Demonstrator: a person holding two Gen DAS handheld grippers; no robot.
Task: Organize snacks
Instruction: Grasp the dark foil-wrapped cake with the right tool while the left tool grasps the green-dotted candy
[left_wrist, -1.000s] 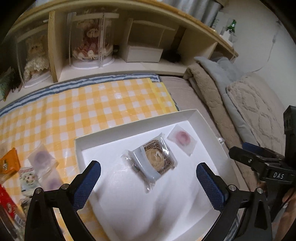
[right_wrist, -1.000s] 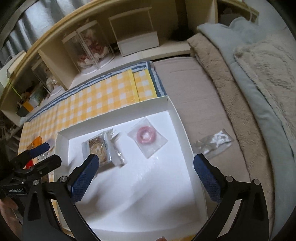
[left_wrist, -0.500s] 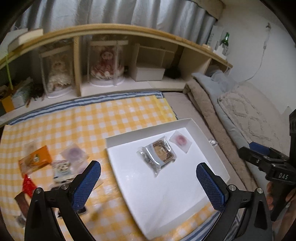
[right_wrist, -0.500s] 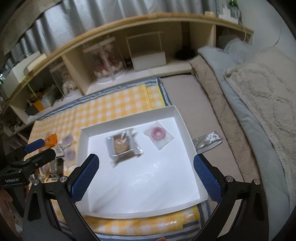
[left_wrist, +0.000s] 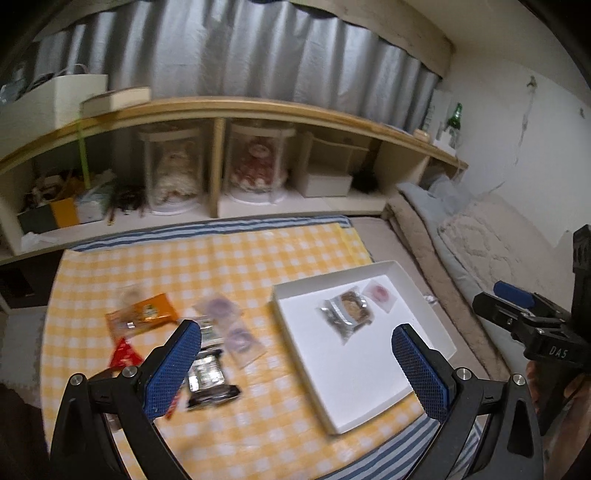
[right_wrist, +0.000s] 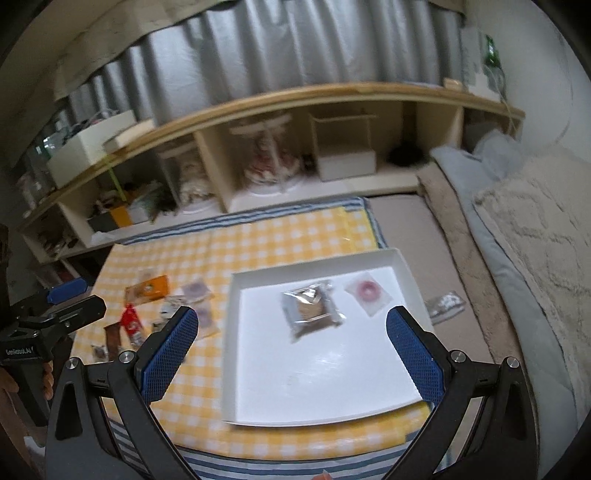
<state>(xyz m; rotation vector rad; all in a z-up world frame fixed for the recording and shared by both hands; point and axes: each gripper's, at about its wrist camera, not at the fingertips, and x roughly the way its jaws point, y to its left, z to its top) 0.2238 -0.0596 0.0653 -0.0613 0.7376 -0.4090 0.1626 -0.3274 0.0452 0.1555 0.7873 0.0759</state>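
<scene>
Left gripper (left_wrist: 295, 365) and right gripper (right_wrist: 291, 350): jaws spread wide, holding nothing. Clear-wrapped brown cookie (right_wrist: 310, 308) and pink ring candy packet (right_wrist: 367, 290): inside shallow white cardboard tray (right_wrist: 231, 354), toward far edge. Loose snack packets (left_wrist: 221, 332): on yellow checkered mat (left_wrist: 258, 258), left of tray.

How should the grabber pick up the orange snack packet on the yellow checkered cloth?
The orange packet lies flat, so probably come straight down from above and pinch across its short width near the middle. Its left end is freest; other packets crowd the right.

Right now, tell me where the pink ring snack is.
The pink ring snack lies in the white tray, in its far right corner, just right of the brown cookie packet.
</scene>
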